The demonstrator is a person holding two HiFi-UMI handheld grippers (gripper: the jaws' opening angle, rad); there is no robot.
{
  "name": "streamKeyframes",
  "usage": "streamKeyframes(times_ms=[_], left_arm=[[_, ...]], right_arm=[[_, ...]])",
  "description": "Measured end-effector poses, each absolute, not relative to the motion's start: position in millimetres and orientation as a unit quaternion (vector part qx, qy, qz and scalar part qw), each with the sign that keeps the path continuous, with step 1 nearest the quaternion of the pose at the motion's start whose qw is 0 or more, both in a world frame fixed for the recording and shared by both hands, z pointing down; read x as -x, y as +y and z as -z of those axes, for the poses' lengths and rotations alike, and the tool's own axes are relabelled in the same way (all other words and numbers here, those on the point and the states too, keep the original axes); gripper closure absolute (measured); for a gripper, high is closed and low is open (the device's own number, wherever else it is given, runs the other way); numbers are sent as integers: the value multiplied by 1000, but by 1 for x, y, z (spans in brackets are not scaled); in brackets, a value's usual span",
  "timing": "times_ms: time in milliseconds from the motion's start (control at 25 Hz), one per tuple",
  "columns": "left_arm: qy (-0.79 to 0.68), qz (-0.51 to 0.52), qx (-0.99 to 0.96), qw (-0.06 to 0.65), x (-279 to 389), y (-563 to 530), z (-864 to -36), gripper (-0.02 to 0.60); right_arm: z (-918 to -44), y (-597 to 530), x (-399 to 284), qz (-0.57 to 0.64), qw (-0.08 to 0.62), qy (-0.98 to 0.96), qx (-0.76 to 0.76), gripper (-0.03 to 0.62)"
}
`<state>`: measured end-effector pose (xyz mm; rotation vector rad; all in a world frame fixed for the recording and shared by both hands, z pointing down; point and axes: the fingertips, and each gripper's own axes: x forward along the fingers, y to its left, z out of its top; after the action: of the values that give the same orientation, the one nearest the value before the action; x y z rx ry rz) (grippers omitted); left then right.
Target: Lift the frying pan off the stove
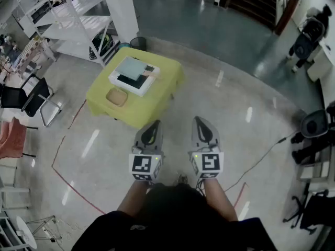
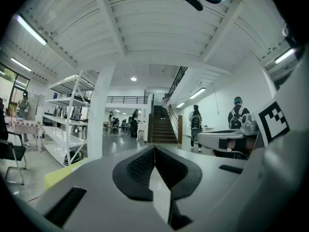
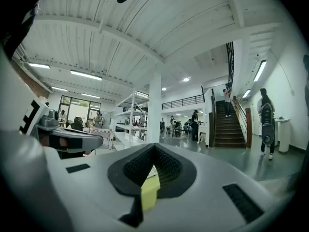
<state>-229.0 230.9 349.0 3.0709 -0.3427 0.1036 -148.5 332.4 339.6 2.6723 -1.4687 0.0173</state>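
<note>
Stove [image 1: 133, 75] on yellow worktop [image 1: 166, 83] sits well ahead of your left tongs [image 1: 155, 123] and right tongs [image 1: 198, 119]. Both are pressed together, empty, held level.

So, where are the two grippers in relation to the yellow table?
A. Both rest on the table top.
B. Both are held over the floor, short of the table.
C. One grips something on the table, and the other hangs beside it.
B: in the head view the left gripper and the right gripper are over the floor, apart from the yellow table, with their jaws together on nothing.
</note>
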Motion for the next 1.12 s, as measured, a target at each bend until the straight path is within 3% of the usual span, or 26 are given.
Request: streamKeyframes(times_ms=[1120], left_arm=[[-182,-80,-979,39,195,263,-387,538]], right_arm=[[-360,340,127,-22,63,-584,-809,579]])
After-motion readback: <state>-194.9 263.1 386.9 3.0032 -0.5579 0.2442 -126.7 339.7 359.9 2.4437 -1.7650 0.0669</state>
